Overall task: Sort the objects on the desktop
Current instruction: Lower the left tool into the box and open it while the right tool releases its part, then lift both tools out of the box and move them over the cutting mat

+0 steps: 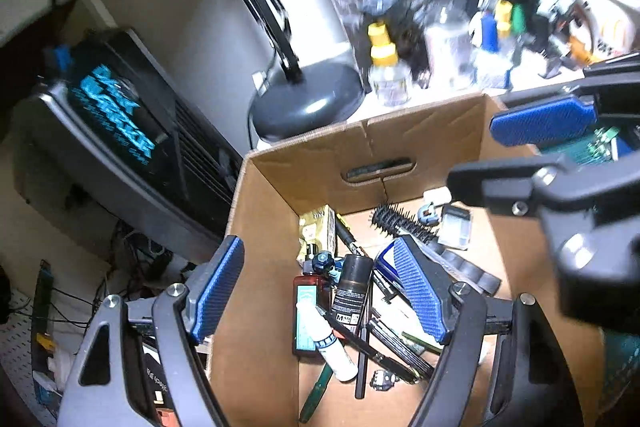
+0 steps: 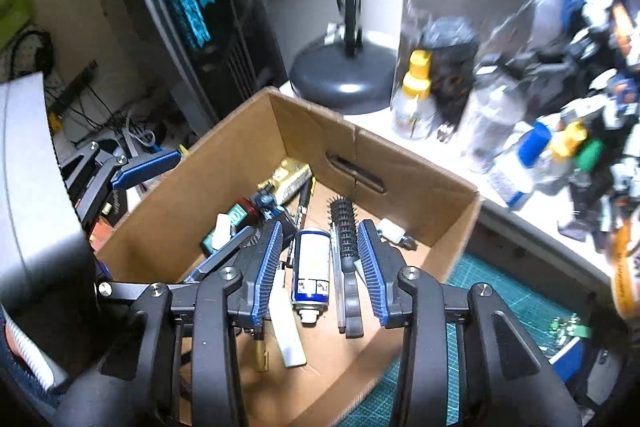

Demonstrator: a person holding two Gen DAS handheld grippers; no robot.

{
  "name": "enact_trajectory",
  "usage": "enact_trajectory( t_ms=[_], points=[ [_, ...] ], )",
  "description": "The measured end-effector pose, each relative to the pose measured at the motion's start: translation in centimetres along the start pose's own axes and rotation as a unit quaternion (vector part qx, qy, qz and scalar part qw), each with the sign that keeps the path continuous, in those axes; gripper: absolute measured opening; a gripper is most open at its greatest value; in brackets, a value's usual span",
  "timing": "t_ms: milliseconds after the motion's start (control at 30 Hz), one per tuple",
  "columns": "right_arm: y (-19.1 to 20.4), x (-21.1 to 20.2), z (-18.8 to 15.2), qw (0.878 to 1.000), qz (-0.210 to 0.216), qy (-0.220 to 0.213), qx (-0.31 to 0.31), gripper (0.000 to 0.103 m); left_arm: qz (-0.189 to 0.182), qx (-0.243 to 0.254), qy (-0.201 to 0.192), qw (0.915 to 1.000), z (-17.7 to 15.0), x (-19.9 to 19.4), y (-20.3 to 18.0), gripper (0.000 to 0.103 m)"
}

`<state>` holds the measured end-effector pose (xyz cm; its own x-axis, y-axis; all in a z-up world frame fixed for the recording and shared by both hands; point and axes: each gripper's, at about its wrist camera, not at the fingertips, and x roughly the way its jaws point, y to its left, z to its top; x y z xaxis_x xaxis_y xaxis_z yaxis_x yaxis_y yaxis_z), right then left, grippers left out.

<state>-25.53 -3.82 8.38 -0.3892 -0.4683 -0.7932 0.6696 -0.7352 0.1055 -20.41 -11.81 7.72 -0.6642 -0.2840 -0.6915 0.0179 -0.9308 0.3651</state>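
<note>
Cardboard box sits on the desk, beside a green cutting mat, and holds the sorted clutter. Behind it stands a round black lamp base. Above the box, the left gripper hangs spread wide and empty; the right gripper is also parted, holding nothing. Inside lie a black hairbrush, a white-and-blue spray can, and a white tube.
</note>
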Motion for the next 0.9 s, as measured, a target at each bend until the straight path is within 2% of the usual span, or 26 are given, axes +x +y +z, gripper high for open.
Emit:
enact_trajectory(
  t_ms=[233,367,600,633,667,833,900],
  points=[
    [1.7,-4.8,-2.2,0.998,0.010,-0.047,-0.029,0.057,-0.011,-0.014,-0.044,0.9989,-1.0,-4.4,0.3,0.078],
    [1.9,-7.7,-3.7,0.997,0.017,-0.070,-0.037,0.059,-0.023,-0.021,-0.073,0.9968,-2.0,-6.8,0.2,0.078],
    [1.2,-13.1,-8.5,0.990,0.011,-0.129,-0.059,0.059,-0.077,-0.012,-0.128,0.9887,-5.0,-11.7,-1.3,0.080],
    [1.0,-13.9,-9.4,0.989,0.007,-0.137,-0.061,0.064,-0.086,-0.009,-0.134,0.9872,-5.5,-12.2,-1.7,0.081],
    [0.7,-14.8,-10.6,0.987,0.001,-0.146,-0.061,0.076,-0.094,-0.006,-0.141,0.9855,-6.0,-12.7,-2.1,0.081],
    [-0.9,-17.8,-15.6,0.986,-0.023,-0.157,-0.056,0.079,-0.137,0.002,-0.168,0.9761,-8.1,-15.2,-4.0,0.082],
    [-1.6,-18.6,-17.6,0.985,-0.035,-0.163,-0.046,0.079,-0.162,0.001,-0.175,0.9712,-8.8,-15.7,-4.9,0.096]
  ],
)
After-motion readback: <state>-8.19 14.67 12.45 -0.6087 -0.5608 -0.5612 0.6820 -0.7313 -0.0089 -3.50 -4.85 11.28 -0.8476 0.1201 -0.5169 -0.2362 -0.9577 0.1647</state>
